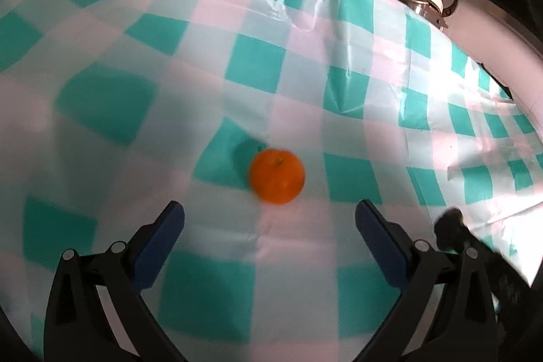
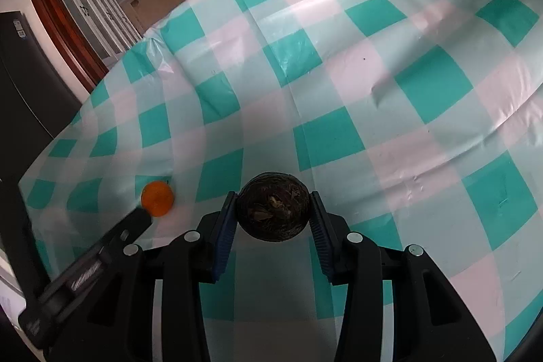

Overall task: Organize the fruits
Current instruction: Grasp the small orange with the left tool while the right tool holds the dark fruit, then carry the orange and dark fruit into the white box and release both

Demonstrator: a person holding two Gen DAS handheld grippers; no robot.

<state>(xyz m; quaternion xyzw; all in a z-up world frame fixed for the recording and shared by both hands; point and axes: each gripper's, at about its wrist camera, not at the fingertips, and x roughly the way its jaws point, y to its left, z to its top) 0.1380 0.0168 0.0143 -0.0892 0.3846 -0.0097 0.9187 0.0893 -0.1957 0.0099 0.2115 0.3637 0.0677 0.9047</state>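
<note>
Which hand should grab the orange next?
Left. The left gripper is open with the orange just ahead, centred between its jaws. The right gripper is already shut on a dark fruit.

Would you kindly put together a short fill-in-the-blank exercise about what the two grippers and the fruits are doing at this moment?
1. The right gripper is shut on a dark ____ fruit.
2. The orange rests on the checked tablecloth, just ahead of the ____ gripper.
3. The left gripper's jaws stand ____, with nothing between them.
4. The tablecloth's squares are white, pink and ____.

Missing words: round; left; open; teal
</note>
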